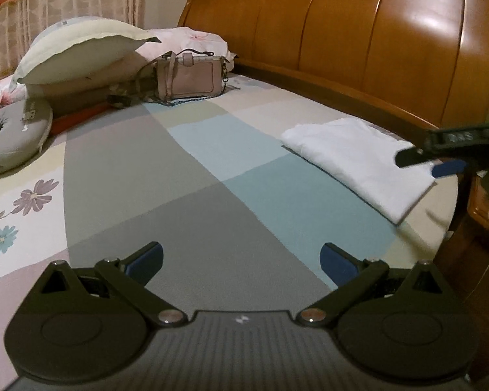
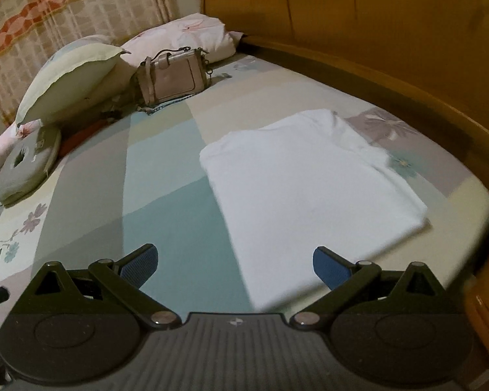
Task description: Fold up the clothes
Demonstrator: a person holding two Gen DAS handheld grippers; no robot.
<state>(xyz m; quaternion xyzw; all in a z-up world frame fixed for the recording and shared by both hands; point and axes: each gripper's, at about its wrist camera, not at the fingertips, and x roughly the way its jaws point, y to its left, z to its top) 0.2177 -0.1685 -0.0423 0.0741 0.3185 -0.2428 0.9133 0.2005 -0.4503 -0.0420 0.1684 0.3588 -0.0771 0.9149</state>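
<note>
White T-Shirt Lying Folded Near Headboard as Both Claws Hang Apart

White cotton garment (image 2: 306,182), folded into a flat rectangle, is lying on the patchwork bedsheet (image 1: 185,195) of grey, pale blue and cream blocks, close to the curved orange-brown wooden headboard (image 1: 358,42) and near the bed's corner. Left claw (image 1: 241,262) is hovering over bare sheet well to the side of the shirt, its blue-padded fingers spread wide with nothing between them. Right claw (image 2: 234,265) is hanging just short of the shirt's near edge, its fingers likewise standing wide apart and gripping nothing; in the left wrist view its tips (image 1: 430,161) are showing over the shirt's far corner, though whether they are touching the cloth cannot be told. Farther up the bed, a dusty-pink leather handbag with a chain strap (image 1: 190,78) is standing upright beside a cream pillow (image 1: 78,52) that is leaning on a floral pink one (image 1: 185,37). A round grey cushion (image 1: 13,137) is resting at the sheet's edge, and a beige curtain with orange-red bands (image 2: 49,9) is hanging behind the pillows. Motion blur is softening the shirt's edges in the right wrist view.
</note>
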